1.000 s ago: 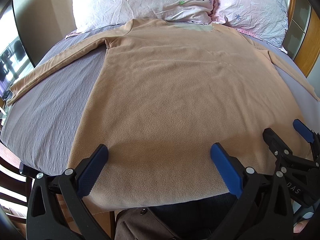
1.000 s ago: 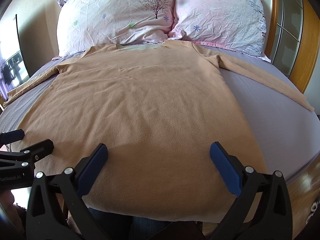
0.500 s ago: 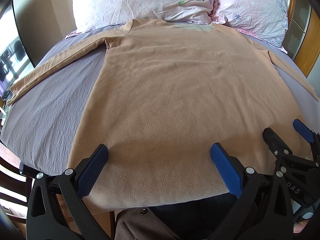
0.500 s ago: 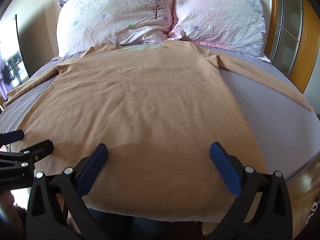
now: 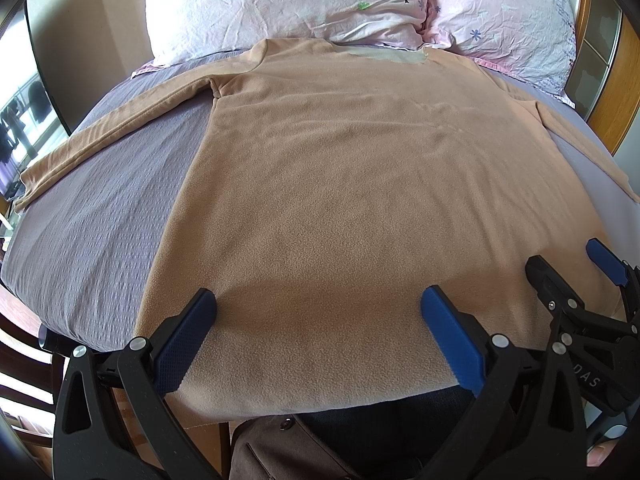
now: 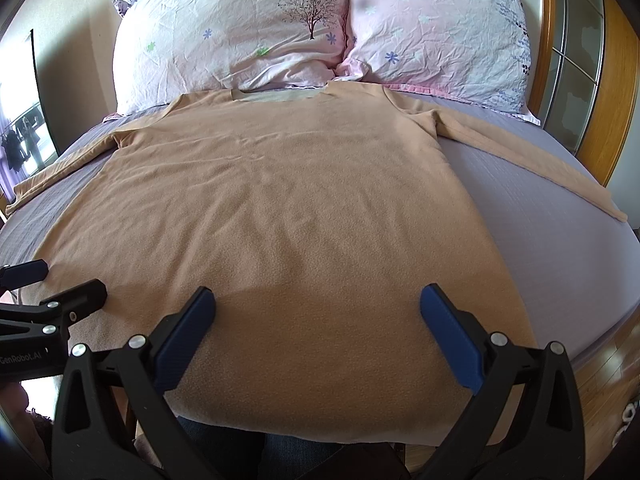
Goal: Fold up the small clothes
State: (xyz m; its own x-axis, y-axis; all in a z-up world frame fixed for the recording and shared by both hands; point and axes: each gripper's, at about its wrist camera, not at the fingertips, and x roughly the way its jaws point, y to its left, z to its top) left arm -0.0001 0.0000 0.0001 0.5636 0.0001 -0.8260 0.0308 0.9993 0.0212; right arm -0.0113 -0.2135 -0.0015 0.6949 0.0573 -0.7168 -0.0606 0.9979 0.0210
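A tan long-sleeved fleece shirt (image 5: 360,184) lies flat on the bed, neck toward the pillows, both sleeves spread out sideways; it also shows in the right wrist view (image 6: 280,208). My left gripper (image 5: 318,312) is open and empty, just above the shirt's hem, left of its middle. My right gripper (image 6: 316,312) is open and empty above the hem, right of the middle. Each gripper shows at the edge of the other's view: the right gripper (image 5: 576,264) and the left gripper (image 6: 60,284).
The bed has a lilac sheet (image 5: 100,216) and two flowered pillows (image 6: 240,32) at the head. A wooden headboard frame (image 6: 616,80) stands at the right. The bed's near edge is under the grippers, with the person's legs below it.
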